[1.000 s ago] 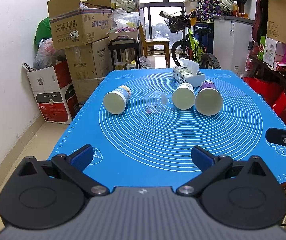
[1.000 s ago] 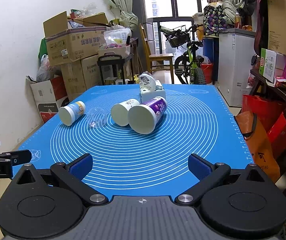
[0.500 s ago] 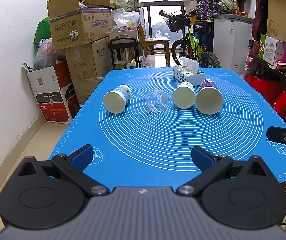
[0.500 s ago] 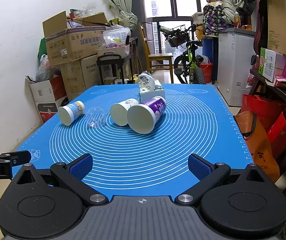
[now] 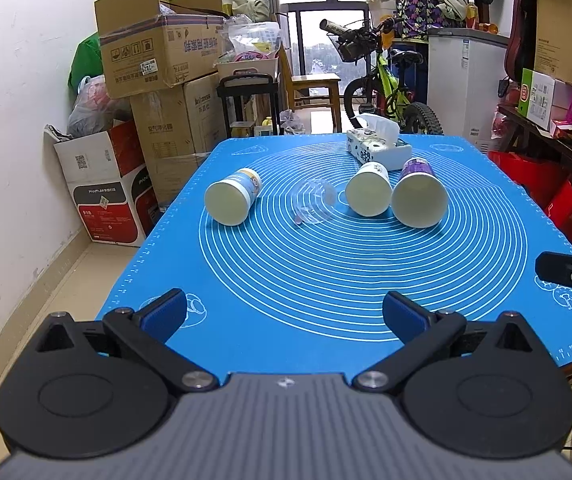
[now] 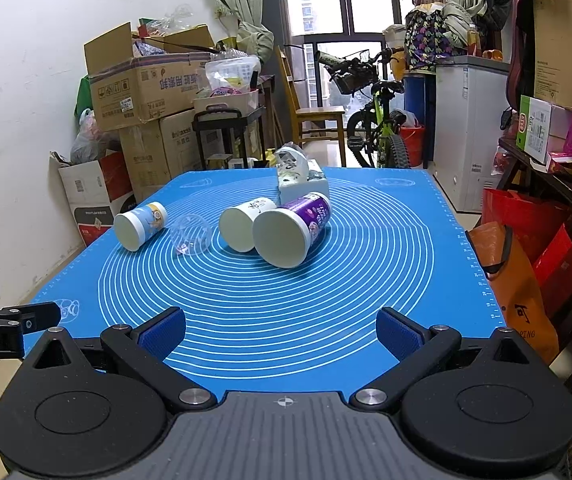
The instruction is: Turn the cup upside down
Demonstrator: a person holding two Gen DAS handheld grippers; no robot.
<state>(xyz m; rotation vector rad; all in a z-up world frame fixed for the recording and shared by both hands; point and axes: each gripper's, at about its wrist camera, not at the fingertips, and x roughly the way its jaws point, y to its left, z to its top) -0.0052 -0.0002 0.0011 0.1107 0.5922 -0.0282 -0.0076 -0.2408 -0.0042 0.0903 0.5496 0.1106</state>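
Both grippers hang over the near edge of the blue mat (image 5: 326,280), the left gripper (image 5: 284,314) and the right gripper (image 6: 280,330) each with jaws wide apart and holding nothing. Four cups lie on their sides far ahead: a yellow-label cup (image 5: 232,202), a clear cup (image 5: 314,208), a white cup (image 5: 368,194) and a purple cup (image 5: 418,200), with a tissue box (image 5: 378,148) behind them.

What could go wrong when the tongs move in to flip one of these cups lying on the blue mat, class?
1. The purple cup and white cup lie side by side, apparently touching; grabbing one may knock the other rolling.
2. The clear cup is hard to see against the mat, so a grasp could miss or crush it.
3. All the cups lie on their sides, so a nudge could roll the yellow-blue cup toward the nearby mat edge.
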